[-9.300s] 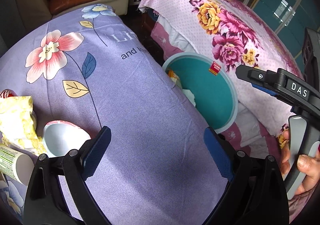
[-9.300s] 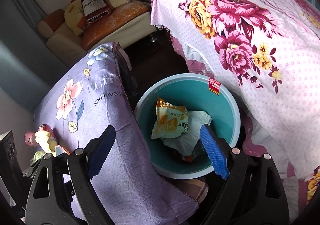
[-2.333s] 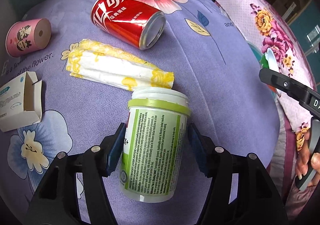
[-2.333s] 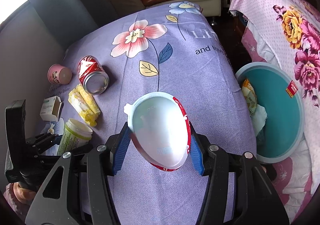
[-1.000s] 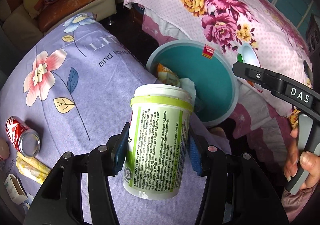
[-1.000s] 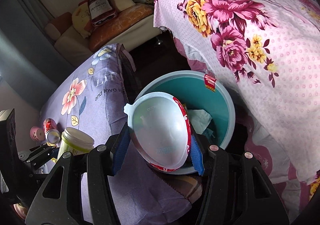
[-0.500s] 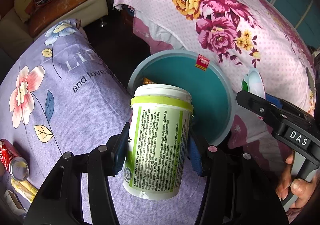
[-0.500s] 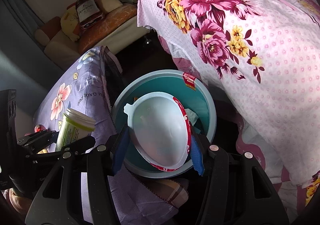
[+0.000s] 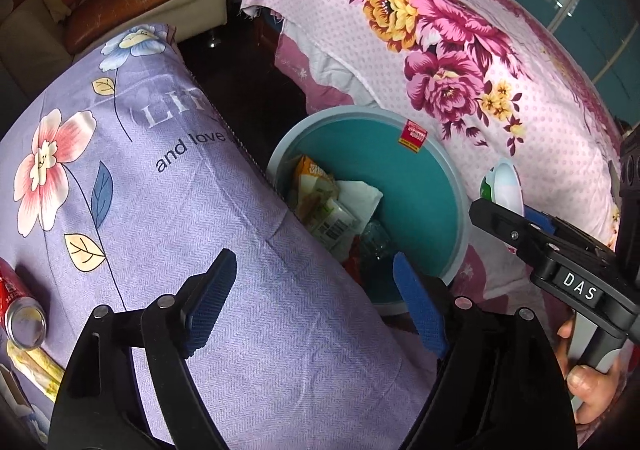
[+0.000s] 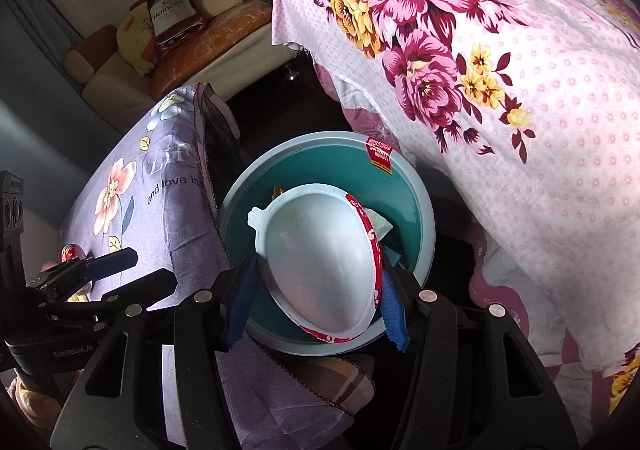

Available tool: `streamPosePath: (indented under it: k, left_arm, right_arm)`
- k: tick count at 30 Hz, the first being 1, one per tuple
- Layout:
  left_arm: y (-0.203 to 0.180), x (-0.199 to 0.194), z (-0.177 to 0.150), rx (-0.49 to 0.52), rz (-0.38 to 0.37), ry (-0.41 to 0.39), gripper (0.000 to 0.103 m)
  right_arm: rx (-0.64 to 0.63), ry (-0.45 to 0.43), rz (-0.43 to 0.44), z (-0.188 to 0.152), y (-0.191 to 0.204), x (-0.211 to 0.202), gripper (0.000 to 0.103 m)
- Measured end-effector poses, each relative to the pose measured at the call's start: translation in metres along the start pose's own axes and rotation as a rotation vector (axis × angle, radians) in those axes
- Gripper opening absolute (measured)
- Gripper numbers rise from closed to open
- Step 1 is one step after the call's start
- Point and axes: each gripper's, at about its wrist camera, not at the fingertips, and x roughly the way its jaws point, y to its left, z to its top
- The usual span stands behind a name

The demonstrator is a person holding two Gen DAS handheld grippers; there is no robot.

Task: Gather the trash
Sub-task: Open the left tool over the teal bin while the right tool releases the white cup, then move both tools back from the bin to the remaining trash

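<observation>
Pink floral bedspread (image 9: 460, 50) drapes over the far side, soft dotted cotton with large magenta and yellow blooms. Opposite it, the lavender cloth (image 9: 180, 178) — herringbone weave, printed flowers and lettering — covers the work surface on which the trash lies.

Between the two sits the teal bin (image 10: 424, 210), round, smooth plastic with a pale rim and a red sticker near the lip; likely placed in the gap so either hand can reach it. Inside: an orange snack packet, crumpled white paper, a green-labelled container (image 9: 332, 218) lying on its side among them.

Right gripper (image 10: 316, 290) pinches a shallow white plastic bowl (image 10: 320, 262), thin-walled, red-printed rim, small tab at one edge. Held tilted, directly above the bin's mouth — my reading is that it is positioned for a drop.

Left gripper (image 9: 316, 302) is spread wide, nothing between its blue ribbed pads (image 9: 212, 290), poised over the cloth's edge beside the bin.

Uncollected at far left on the cloth: a red soda can (image 9: 20, 314) on its side, shiny aluminium, and a yellow-and-white wrapper (image 9: 36, 366) just below it.
</observation>
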Motion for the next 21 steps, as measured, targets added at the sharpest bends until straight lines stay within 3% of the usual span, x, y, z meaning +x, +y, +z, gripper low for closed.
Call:
streamPosePath:
  k: [9,12,21]
  left_arm:
    - [0.02,-0.007,-0.027,-0.034,-0.016,0.018,0.088]
    - [0.027,-0.011,-0.034,-0.043,-0.016,0.014,0.089]
    - [0.05,-0.024,-0.052,-0.085,-0.022,0.009,0.092]
  right_arm:
    - [-0.037,0.035,-0.019,0.002,0.019,0.011,0.053]
    - [-0.045,0.051,-0.036,0.001,0.027,0.016,0.068]
    - [-0.055,0.098,-0.039,-0.008,0.05,0.022,0.078]
